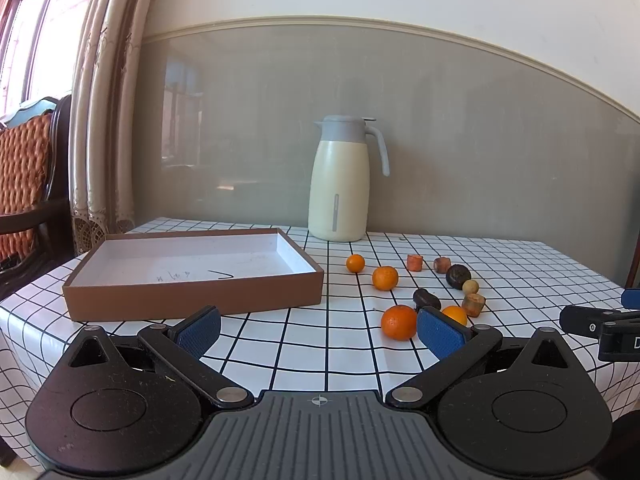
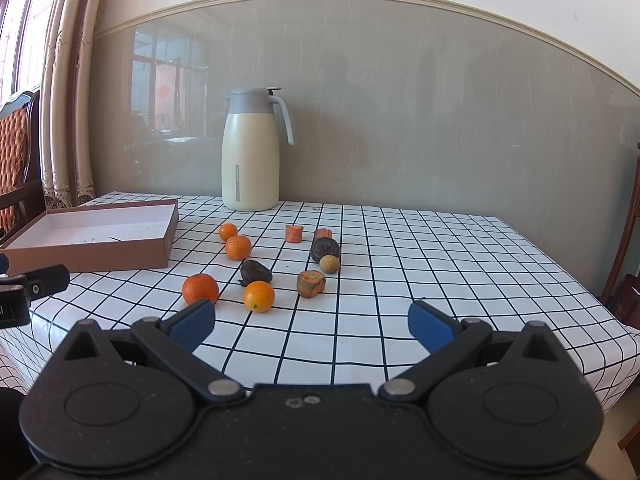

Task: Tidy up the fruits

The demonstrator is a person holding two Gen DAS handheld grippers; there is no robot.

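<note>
Several oranges lie loose on the checked tablecloth: the nearest orange [image 1: 398, 322] [image 2: 200, 289], a smaller one [image 1: 455, 314] [image 2: 259, 296], and two farther back [image 1: 385, 278] [image 2: 238, 247]. Among them are dark shrivelled fruits [image 1: 426, 299] [image 2: 256, 272], brownish carrot-like stubs [image 1: 473, 305] [image 2: 310, 283] and a small tan ball [image 1: 470, 287] [image 2: 329, 264]. An empty brown shallow box [image 1: 192, 295] [image 2: 100, 258] sits to the left. My left gripper [image 1: 318, 334] is open, short of the nearest orange. My right gripper [image 2: 312, 326] is open with nothing between its fingers.
A cream thermos jug [image 1: 340, 180] [image 2: 251, 150] stands at the back against the grey wall. A padded wooden chair [image 1: 28, 184] and curtains are at the left. The table's front edge [image 1: 16, 344] drops off close to me. Another chair [image 2: 628, 240] is at the right.
</note>
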